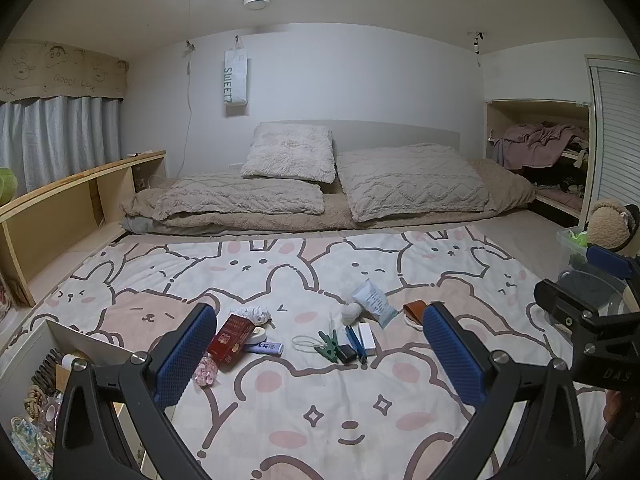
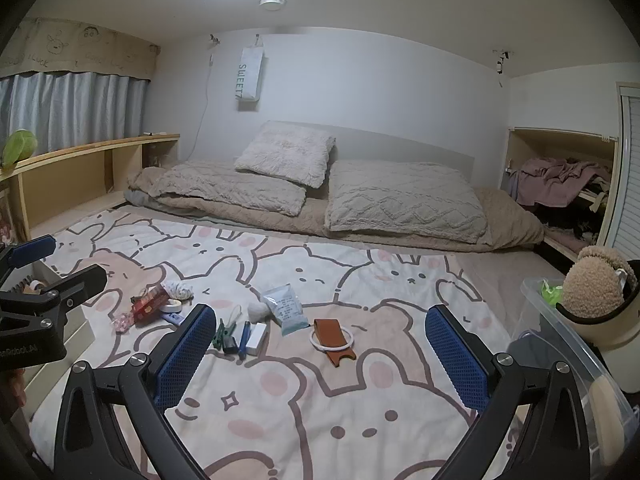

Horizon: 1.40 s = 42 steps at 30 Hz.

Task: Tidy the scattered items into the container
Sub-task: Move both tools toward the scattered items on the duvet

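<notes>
Clutter lies in a loose band across the middle of the rabbit-print blanket (image 1: 280, 420) in the left wrist view: a red packet (image 1: 231, 340), a roll of tape (image 1: 259, 333), a purple tube (image 1: 266, 347), a green clothes peg (image 1: 327, 345), a blue pen (image 1: 356, 343), a small white box (image 1: 366, 338), a pale pouch (image 1: 372, 300) and a brown leather sleeve (image 1: 414, 309). The left claw (image 1: 320, 354) hangs above them with its jaws spread wide and nothing between them. At lower left stands a white box (image 1: 60, 330) that already holds tape rolls and other small things; it looks like the container meant, though I cannot be sure. The right claw's black frame shows at the right edge.

From the right wrist view the same scatter appears closer: the leather sleeve (image 2: 334, 338) with a white ring (image 2: 333, 338) over it, the pouch (image 2: 286, 308), the white box (image 2: 256, 338), pen (image 2: 245, 338), peg (image 2: 220, 334) and red packet (image 2: 150, 304). The right claw (image 2: 320, 354) is likewise released and empty, well short of the items. A clear plastic tub (image 2: 560, 332) sits at the right.

Judging from this, tidying has barely begun or not at all: every loose item is still on the blanket, and no pick is under way.
</notes>
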Available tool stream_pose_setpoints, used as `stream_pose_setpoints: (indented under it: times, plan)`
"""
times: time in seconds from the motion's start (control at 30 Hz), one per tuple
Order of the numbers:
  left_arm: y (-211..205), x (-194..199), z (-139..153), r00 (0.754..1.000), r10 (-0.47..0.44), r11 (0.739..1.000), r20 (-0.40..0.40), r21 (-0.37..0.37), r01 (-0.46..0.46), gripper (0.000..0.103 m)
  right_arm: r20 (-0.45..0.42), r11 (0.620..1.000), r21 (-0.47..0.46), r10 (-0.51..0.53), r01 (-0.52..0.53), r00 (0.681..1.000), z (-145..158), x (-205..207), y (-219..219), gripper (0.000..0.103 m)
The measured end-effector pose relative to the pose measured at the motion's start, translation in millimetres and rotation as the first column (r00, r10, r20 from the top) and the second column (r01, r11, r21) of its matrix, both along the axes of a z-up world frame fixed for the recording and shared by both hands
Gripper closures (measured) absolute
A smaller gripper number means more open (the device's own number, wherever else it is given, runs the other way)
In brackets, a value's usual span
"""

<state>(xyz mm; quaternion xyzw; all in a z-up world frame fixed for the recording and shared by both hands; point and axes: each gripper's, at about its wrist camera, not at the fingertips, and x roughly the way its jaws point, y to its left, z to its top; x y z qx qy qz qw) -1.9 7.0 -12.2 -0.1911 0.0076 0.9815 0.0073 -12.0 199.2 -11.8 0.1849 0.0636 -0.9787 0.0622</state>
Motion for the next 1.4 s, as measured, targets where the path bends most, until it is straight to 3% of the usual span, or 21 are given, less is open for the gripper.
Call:
stream_pose_setpoints:
  times: [0.9,1.4]
  plan:
    - [-14,-9,-7,0.999,0.041,0.999,0.023,0.004,-0.042,0.0,0.025,0.999,-0.013,-0.033,0.034,0.999,-9,-12,9,0.0]
    - [-36,-62,-68,0.97,0.122,0.992,0.209,0.004,-0.126,0.0,0.167,0.997,0.02,-0.078,0.075,0.983,-57,-49,11,0.0]
